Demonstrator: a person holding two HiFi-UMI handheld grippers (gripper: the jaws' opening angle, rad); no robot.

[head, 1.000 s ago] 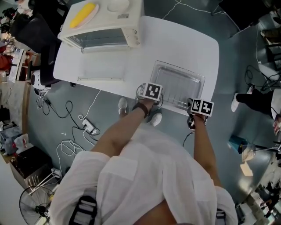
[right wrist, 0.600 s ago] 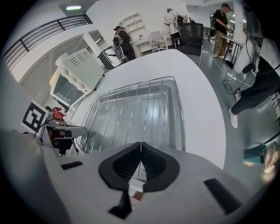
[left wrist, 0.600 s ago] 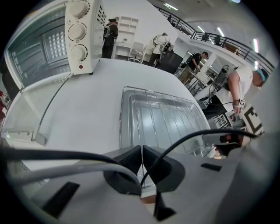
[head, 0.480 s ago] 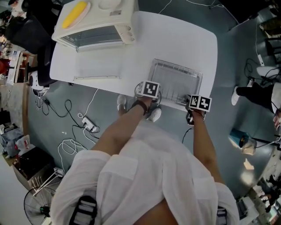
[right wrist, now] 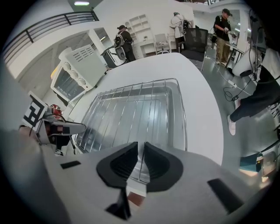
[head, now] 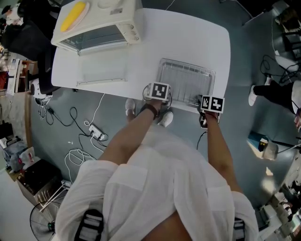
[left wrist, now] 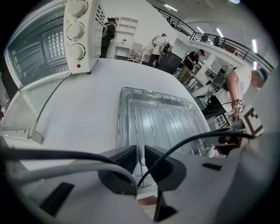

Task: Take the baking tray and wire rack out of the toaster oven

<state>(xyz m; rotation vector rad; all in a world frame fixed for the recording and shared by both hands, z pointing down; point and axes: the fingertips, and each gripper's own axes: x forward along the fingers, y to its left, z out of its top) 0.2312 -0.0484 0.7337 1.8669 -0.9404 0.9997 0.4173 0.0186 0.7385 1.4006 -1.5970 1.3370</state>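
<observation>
The baking tray with the wire rack lying in it rests on the white table, near the front edge. My left gripper is at the tray's near left rim, shut on that rim. At the near right rim is my right gripper. Its jaws have just been opening, and the rim still stands between them in a narrow gap. The cream toaster oven stands at the table's far left with its glass door folded down.
A yellow dish lies on top of the oven. Cables and a power strip trail on the floor below the table's front edge. Other people stand far behind the table. Bare tabletop lies between oven and tray.
The head view has drifted slightly, so the table sits higher and further left in the picture. Both grippers stay at the tray's near rim, and the tray keeps its place on the table.
</observation>
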